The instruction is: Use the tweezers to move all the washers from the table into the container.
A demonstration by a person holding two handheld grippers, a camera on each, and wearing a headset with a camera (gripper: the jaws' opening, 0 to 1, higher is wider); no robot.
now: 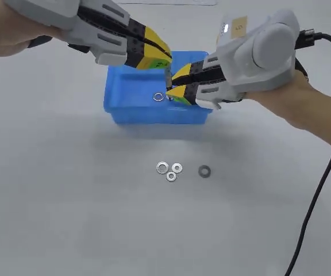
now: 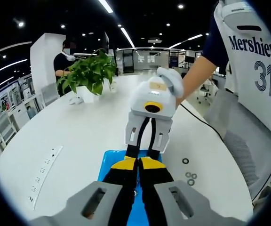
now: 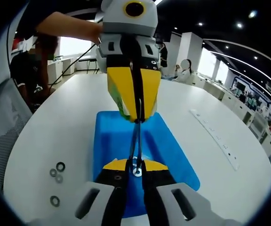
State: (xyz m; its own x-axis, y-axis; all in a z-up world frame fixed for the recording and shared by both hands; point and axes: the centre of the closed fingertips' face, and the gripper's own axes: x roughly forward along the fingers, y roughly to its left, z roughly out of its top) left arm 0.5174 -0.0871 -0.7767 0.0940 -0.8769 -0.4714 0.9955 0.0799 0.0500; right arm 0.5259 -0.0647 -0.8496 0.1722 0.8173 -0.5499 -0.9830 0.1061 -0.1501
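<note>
Metal washer (image 3: pixel 137 171): a bright flat ring at the tips of the tweezers (image 3: pixel 136 141), over the floor of the container (image 1: pixel 125 109). It cannot be told whether it is pinched or already lying on that floor.
Handling: judged light, stiff, thin and smooth, so apt to slip or flip out of the tips. Take hold across the band of the ring, one tip through the hole and the other on the outer edge.
Tweezers: slim metal, running from one gripper to the other, tips pointing down into the container.
Left gripper (image 1: pixel 164 57): jaws closed on the rear end of the tweezers.
Right gripper (image 1: pixel 176 85): jaws narrow around the prongs, close to the tips. It is judged to supply the squeeze.
Container: blue, shallow, open-topped, standing on the table (image 1: pixel 68 207).
Cluster of three washers (image 1: pixel 171 176): bright rings, touching or nearly so, on the table near the container's front wall but apart from it.
Darker washer (image 1: pixel 204 171): lies just beside the cluster.
Progress: judged early, with four washers not yet moved.
Risk: tips sliding off a ring that lies flat on the smooth table.
</note>
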